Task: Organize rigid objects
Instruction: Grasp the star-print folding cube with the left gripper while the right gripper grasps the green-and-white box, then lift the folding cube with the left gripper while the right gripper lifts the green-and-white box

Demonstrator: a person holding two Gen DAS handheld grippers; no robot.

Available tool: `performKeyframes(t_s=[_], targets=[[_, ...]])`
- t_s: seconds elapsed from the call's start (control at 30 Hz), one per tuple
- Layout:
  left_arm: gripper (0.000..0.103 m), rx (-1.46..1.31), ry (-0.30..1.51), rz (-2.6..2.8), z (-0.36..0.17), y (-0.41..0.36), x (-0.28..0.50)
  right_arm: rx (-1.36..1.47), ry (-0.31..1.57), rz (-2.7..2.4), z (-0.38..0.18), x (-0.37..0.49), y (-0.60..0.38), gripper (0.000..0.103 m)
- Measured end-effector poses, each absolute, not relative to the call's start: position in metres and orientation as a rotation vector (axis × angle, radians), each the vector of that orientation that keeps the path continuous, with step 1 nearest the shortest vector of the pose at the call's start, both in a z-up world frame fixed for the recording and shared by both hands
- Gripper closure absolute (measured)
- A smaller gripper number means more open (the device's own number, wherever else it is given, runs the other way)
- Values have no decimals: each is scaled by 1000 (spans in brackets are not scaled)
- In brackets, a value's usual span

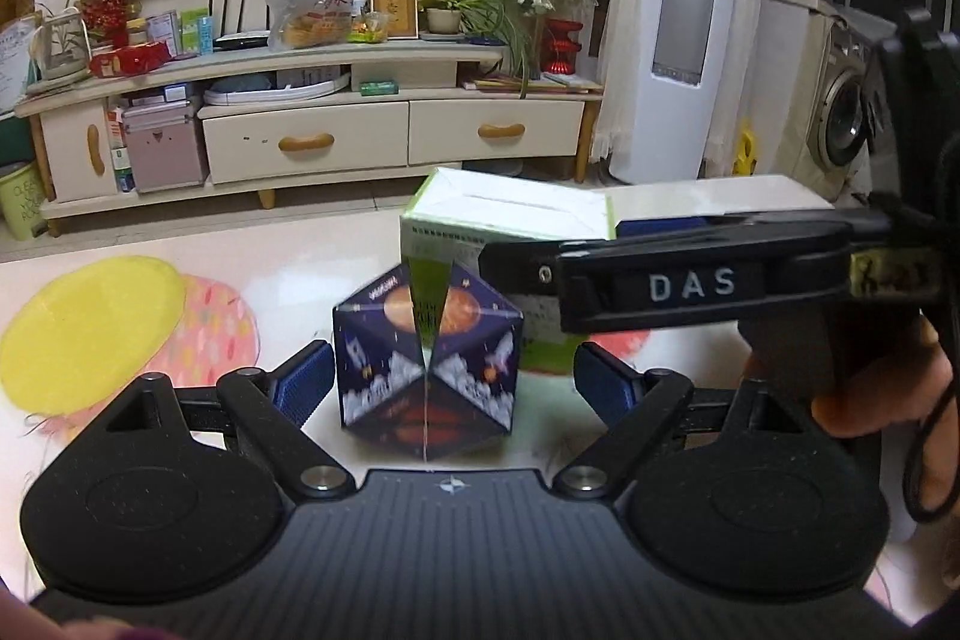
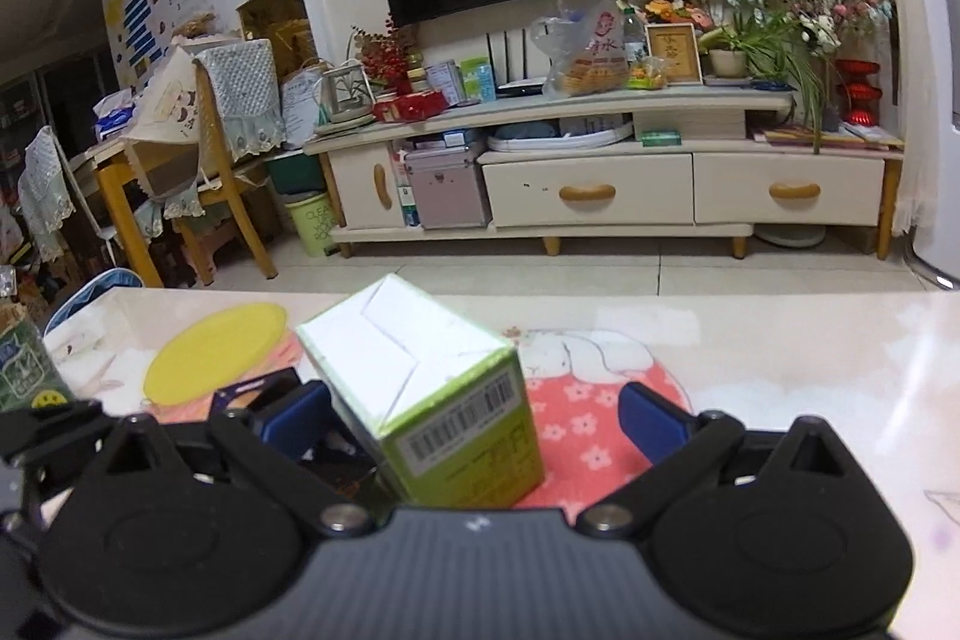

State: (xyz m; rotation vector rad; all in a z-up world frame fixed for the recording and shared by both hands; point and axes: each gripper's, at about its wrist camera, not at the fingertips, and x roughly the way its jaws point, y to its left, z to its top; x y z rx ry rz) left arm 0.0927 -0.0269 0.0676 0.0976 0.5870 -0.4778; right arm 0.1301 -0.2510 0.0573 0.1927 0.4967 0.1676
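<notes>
A dark purple cube (image 1: 426,358) printed with planets and rockets stands on the table between the blue pads (image 1: 303,382) of my left gripper (image 1: 453,385), which is open with gaps on both sides. Just behind the cube stands a green and white box (image 1: 504,220). In the right wrist view that box (image 2: 432,400) sits between the fingers of my open right gripper (image 2: 477,424); its left side is close to the left pad (image 2: 300,424), and the right pad stands well clear. A black finger (image 1: 690,286) of the right gripper, marked DAS, crosses in front of the box.
A yellow disc (image 2: 216,361) lies on the pink flowered mat (image 2: 588,430) at the left of the table. A green carton (image 2: 24,370) stands at the far left edge. A hand (image 1: 870,388) holds the right gripper. Beyond the table is a TV cabinet (image 2: 600,196).
</notes>
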Motion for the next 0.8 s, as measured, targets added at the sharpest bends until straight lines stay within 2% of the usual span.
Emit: performKeyframes(t_s=[0.13, 0.2, 0.27, 0.3, 0.33, 0.37, 0.43, 0.47, 0.5, 0.8], targets=[[0, 101, 594, -476, 67, -29, 101, 224, 494, 186, 55, 137, -254, 1], [7, 100, 596, -473, 67, -30, 105, 228, 493, 186, 53, 139, -254, 1], [19, 99, 597, -465, 67, -30, 106, 242, 496, 188, 52, 139, -253, 2], [23, 100, 599, -458, 67, -29, 107, 246, 498, 192, 52, 139, -253, 6], [33, 103, 600, -452, 67, -28, 105, 249, 499, 194, 53, 140, -252, 11], [33, 107, 600, -448, 66, -28, 105, 255, 501, 198, 52, 139, -252, 14], [33, 104, 598, -442, 66, -26, 103, 258, 515, 208, 53, 140, -250, 32], [33, 104, 598, -437, 67, -26, 102, 251, 523, 209, 53, 141, -248, 37], [33, 104, 599, -431, 67, -25, 100, 242, 527, 210, 53, 141, -245, 49], [33, 83, 607, -349, 67, -10, 74, 190, 504, 168, 56, 115, -229, 51]])
